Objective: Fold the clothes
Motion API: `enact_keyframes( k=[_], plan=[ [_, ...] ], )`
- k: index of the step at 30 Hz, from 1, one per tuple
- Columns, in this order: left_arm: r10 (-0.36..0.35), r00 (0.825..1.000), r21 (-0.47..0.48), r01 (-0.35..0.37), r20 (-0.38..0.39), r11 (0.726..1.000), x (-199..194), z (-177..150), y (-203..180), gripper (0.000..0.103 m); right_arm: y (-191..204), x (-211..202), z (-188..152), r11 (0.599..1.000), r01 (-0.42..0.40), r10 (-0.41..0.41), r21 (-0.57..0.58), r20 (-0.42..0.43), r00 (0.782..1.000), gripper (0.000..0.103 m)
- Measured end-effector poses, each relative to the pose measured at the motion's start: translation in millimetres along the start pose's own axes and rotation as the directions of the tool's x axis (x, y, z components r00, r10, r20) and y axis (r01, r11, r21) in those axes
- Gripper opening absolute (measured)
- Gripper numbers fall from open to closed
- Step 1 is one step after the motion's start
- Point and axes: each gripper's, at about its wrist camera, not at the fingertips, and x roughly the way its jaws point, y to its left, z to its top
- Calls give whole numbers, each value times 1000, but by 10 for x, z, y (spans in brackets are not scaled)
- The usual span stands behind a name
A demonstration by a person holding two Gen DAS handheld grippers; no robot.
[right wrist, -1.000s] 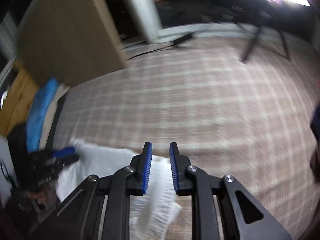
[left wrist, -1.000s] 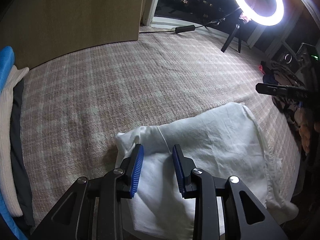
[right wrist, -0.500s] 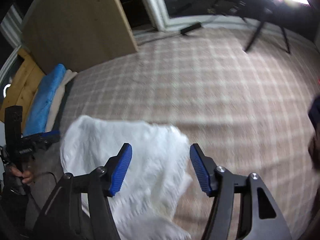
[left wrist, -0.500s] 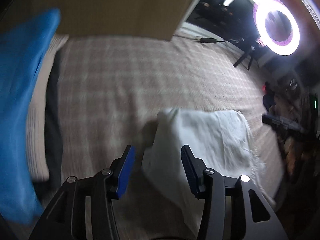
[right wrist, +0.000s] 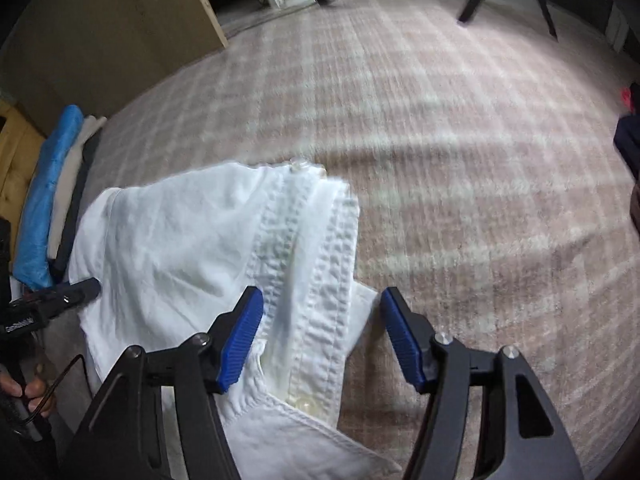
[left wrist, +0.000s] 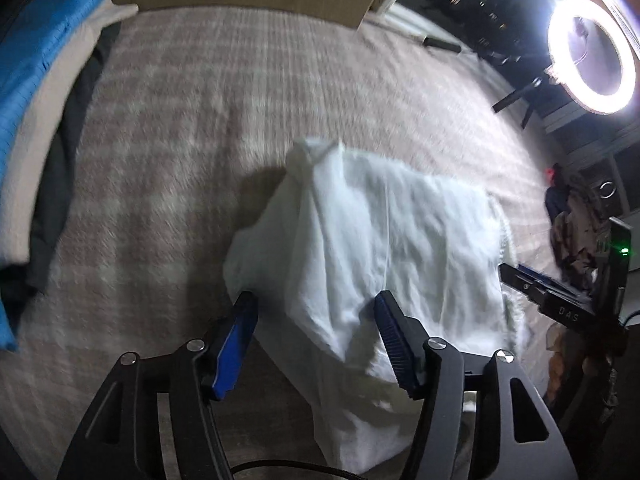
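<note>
The shirt [right wrist: 168, 240] is plain white, its seersucker-like band [right wrist: 320, 264] puckered white too, with pale buttons. Under it the rug [right wrist: 460, 160] is a faded pink-beige plaid with whitish stripes. At the rug's left edge lies a stack [left wrist: 36, 92]: bright blue on top, then cream, then dark grey, perhaps black. Each tool [left wrist: 316, 344] [right wrist: 322, 340] is matte black with ribbed blue pads [right wrist: 400, 340]. The board [right wrist: 108, 36] at the far edge is tan. The ring light [left wrist: 592, 52] glows white. A red scrap [left wrist: 554, 172] lies at the right edge.
</note>
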Motion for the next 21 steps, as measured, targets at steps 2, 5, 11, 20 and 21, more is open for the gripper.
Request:
enact_keyframes(
  k=[2, 5, 11, 20, 21],
  plan=[
    [8, 1000, 8, -8, 1, 1000, 8, -18, -40, 63, 19, 3, -25, 1000, 6, -6, -8, 10, 1000, 66],
    [12, 1000, 20, -12, 0, 1000, 17, -36, -81, 63, 43, -8, -51, 1000, 1, -1, -13, 19, 1000, 67],
    [6, 1000, 54, -5, -9, 999, 27, -68, -158, 51, 112, -41, -69, 997, -49, 49, -57, -8, 999, 61],
    [1, 1000, 113, -3, 22, 994, 51, -133, -306, 24, 49, -48, 54, 992, -116, 114, -51, -32, 993, 25],
    [-1, 1000, 122, -2, 29, 993, 55, -147, -327, 22, 48, -51, 56, 990, -131, 129, -46, -31, 991, 22]
  ],
)
